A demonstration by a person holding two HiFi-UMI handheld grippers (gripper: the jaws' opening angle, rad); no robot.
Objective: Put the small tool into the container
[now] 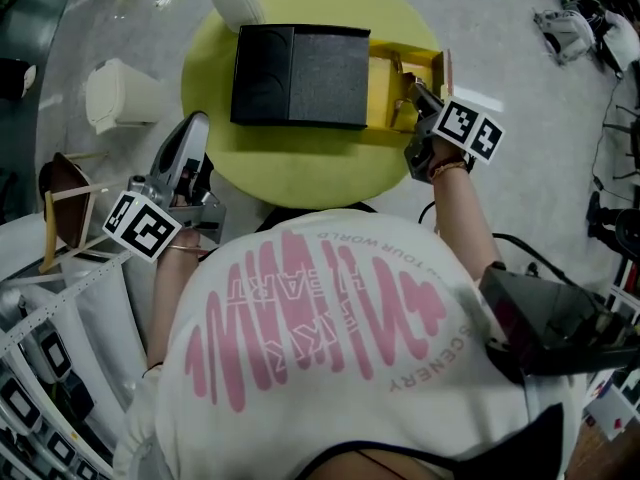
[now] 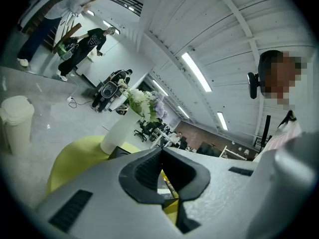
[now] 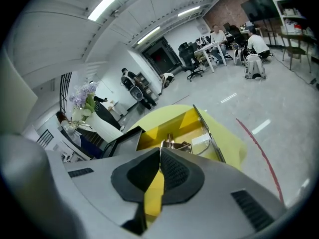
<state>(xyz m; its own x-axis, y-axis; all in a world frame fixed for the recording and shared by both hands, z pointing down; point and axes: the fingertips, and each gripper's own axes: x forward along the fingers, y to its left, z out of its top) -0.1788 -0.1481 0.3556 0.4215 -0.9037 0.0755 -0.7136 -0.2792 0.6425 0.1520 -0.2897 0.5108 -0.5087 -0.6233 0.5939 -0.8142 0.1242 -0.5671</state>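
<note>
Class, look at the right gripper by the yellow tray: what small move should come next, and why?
Probably open the right gripper, perhaps after easing it down a little. Its jaws stand together with the small metal tool at their tips, seemingly pinched. The tool is over the floor of the yellow tray, inside its walls, so letting go should leave it there.
</note>
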